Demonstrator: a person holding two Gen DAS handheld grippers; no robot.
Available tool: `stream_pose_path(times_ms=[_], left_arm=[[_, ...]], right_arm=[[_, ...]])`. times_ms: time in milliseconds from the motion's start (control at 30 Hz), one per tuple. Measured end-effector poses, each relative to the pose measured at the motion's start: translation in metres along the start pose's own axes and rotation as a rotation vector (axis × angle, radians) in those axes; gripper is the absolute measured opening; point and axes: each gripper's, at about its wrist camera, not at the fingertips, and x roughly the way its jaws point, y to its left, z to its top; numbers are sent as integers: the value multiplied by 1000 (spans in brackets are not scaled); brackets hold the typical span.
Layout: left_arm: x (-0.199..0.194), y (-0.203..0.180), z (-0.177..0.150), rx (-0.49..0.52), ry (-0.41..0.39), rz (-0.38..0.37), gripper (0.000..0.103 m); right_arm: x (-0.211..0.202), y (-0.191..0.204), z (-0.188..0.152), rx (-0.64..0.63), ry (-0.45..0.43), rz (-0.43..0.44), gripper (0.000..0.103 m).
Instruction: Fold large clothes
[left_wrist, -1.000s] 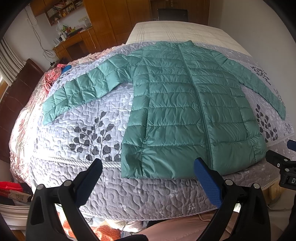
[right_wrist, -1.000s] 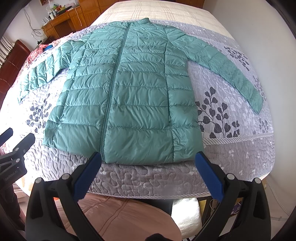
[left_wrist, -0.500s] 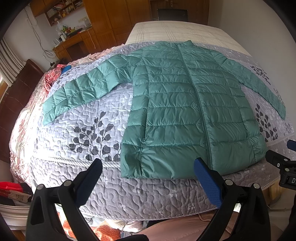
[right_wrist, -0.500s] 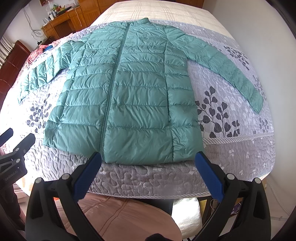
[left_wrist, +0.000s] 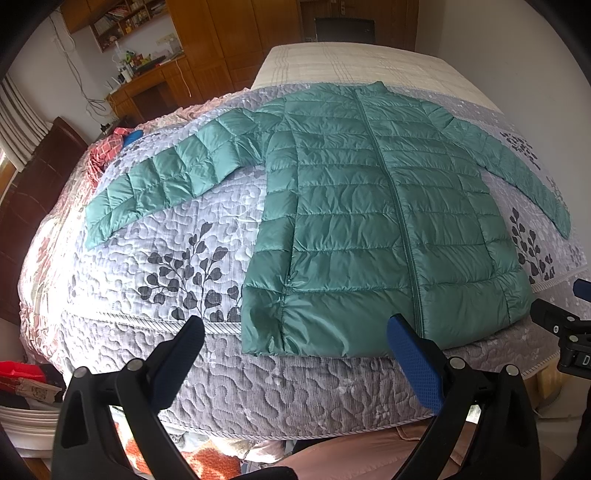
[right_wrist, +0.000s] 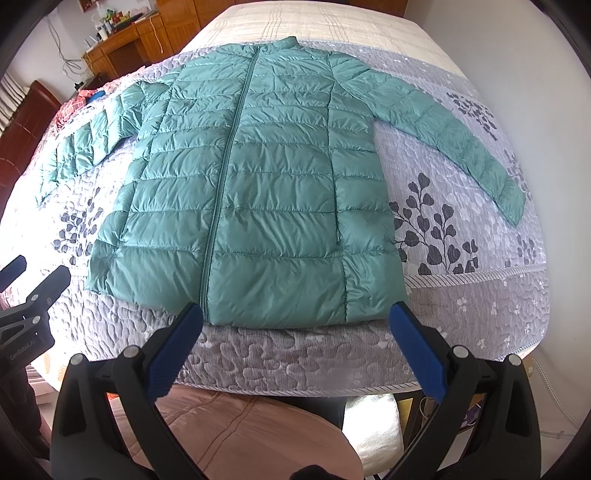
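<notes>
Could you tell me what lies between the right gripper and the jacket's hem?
Only bare grey quilt over the bed's edge separates the right gripper from the jacket, per the right wrist view.

Grey leaf-print quilt (left_wrist: 207, 229) on bed, wood desk (left_wrist: 147, 88) w/ clutter behind, red checked cloth (left_wrist: 105, 151) at left.

Jacket (left_wrist: 373, 229) flat on the bed (left_wrist: 207, 373), hem at the near edge, collar far, sleeves spread left and right. Both grippers before the bed edge, apart from it.

Green quilted jacket (right_wrist: 258, 184) flat on grey bedspread (right_wrist: 461, 288), zipped, sleeves spread, right tool (right_wrist: 295, 350) wide apart
</notes>
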Motion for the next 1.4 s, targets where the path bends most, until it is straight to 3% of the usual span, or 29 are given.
stream_pose_path(times_ms=[833,967,1167,1300,1400], left_arm=[[-1,3,14,-1,3,1,99],[7,-5,20,-1,-9,-38,98],[20,-21,43,38,-34,-69,98],[28,-34,76,14,-125,-52,98],[37,-47,111,-15,-186,-84,98]], right_arm=[[5,-3,8,11,-5,21,100],[8,-11,14,28,-31,7,100],[17,-48,29,93,-84,43,100],[19,-100,48,182,-152,55,100],[21,-151,65,268,-189,28,100]])
